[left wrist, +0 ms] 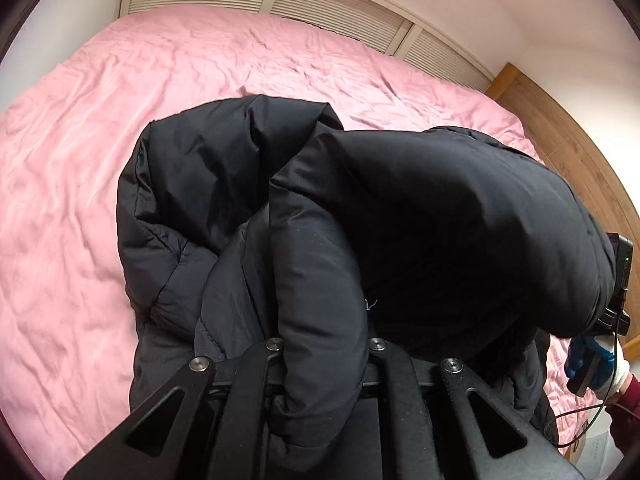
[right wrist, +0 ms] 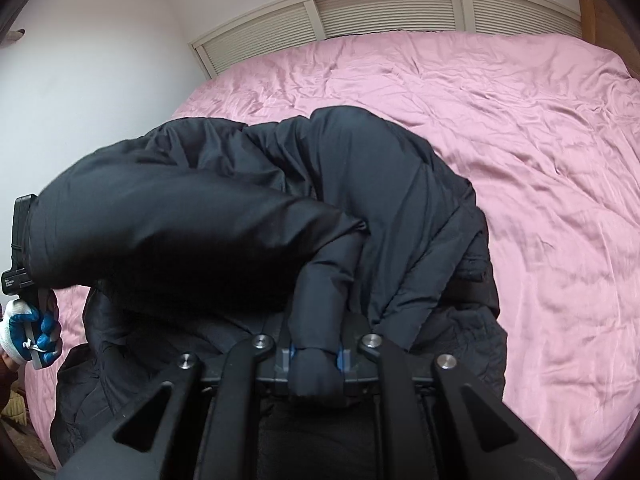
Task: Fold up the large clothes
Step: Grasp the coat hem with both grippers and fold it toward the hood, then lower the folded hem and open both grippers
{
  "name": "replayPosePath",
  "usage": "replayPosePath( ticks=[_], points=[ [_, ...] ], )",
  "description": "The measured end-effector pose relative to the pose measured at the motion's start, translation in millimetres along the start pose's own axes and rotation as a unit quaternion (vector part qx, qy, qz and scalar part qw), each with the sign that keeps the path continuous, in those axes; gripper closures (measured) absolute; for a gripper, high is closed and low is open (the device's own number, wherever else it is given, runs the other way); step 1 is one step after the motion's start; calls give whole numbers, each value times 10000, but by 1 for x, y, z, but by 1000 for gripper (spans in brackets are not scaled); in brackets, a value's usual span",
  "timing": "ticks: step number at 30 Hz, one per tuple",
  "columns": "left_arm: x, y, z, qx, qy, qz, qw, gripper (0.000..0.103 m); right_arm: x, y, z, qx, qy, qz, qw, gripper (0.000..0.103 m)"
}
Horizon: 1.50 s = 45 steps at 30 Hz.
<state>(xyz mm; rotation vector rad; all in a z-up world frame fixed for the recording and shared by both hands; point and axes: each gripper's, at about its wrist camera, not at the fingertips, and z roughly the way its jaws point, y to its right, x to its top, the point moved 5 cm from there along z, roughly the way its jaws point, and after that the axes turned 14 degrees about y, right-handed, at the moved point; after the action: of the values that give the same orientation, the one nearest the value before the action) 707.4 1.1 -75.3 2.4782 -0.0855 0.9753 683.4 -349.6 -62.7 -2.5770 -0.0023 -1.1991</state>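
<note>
I had both grippers clamped on the black jacket [left wrist: 420, 208], and the step in hand was the carry-over of one fold. The left hand-held gripper [left wrist: 320, 364] was closed almost fully, with a thick padded roll of the jacket pinched between its pads. The right hand-held gripper [right wrist: 316, 364] was closed likewise, a narrower bunch of the same fabric squeezed between its blue pads [right wrist: 341, 357]. In the left view a gloved hand [left wrist: 592, 360] showed at the right edge, holding the other tool.

The jacket was at the near side of the pink bed [left wrist: 80, 160]. Its gripped edge was raised and bulged over between the two grippers, while the rest of the jacket lay heaped on the sheet below. I could not tell which part of the jacket each gripper held — hem, sleeve or collar.

I judged the fold begun and not laid. The next move called for:

- carrying both grips forward together, level with each other, so the raised edge came down over the lower layer;
- lowering until the padding rested on it;
- only then opening the jaws — the slick shell looked likely to slide if released high.
</note>
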Motion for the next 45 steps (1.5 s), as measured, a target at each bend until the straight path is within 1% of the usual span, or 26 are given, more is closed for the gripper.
replayPosePath(
  ticks=[4,7,10,13,15,18,21,22,24,25,27,29,32,35,37,39,41,45],
  points=[
    [-10,-8,2,-10,-22,-217,9998,89,-21,8,1,-30,-116,168,9998,90],
    [-11,-7,12,141,-31,-295,9995,88,-35,11,8,-112,-269,190,9994,90],
    [-4,0,17,285,85,-349,9989,87,-35,12,12,-184,-245,239,9992,88],
    [-3,10,10,357,217,-262,9988,86,-33,9,8,-229,-211,189,9993,86],
    [-4,12,9,379,228,-151,9989,86,-33,5,5,-295,-215,44,9993,86],
    [-5,12,10,412,229,-31,9989,86,-34,-2,0,-324,-197,26,9993,84],
    [-9,18,13,420,250,-34,9988,86,-32,-10,-7,-387,-135,-53,9991,80],
    [-8,19,15,426,253,-27,9988,86,-35,-15,-17,-390,-120,-63,9991,77],
    [-5,21,18,428,247,-34,9988,86,-34,-16,-23,-389,-115,-59,9992,72],
    [-8,29,20,439,250,-50,9987,86,-33,-16,-23,-392,-113,-64,9991,68],
    [-10,30,18,435,251,-72,9987,86,-31,-15,-28,-406,-119,-62,9991,65],
    [-11,30,16,429,244,-68,9988,86,-24,-16,-34,-414,-106,-70,9991,62],
    [-9,27,15,429,213,-43,9988,86,-14,-23,-48,-374,-23,-62,9993,60],
    [-6,28,15,432,198,1,9989,86,3,-30,-65,-316,183,-20,9993,60],
    [-5,29,16,452,182,19,9988,86,21,-37,-70,-223,360,3,9991,60],
    [-3,31,15,474,185,31,9987,84,41,-46,-66,-95,461,-31,9989,60],
    [-2,31,13,476,188,35,9987,82,55,-59,-59,-10,473,-85,9988,60],
    [3,30,8,529,198,121,9983,73,67,-81,-39,92,374,-325,9987,59]
  ],
)
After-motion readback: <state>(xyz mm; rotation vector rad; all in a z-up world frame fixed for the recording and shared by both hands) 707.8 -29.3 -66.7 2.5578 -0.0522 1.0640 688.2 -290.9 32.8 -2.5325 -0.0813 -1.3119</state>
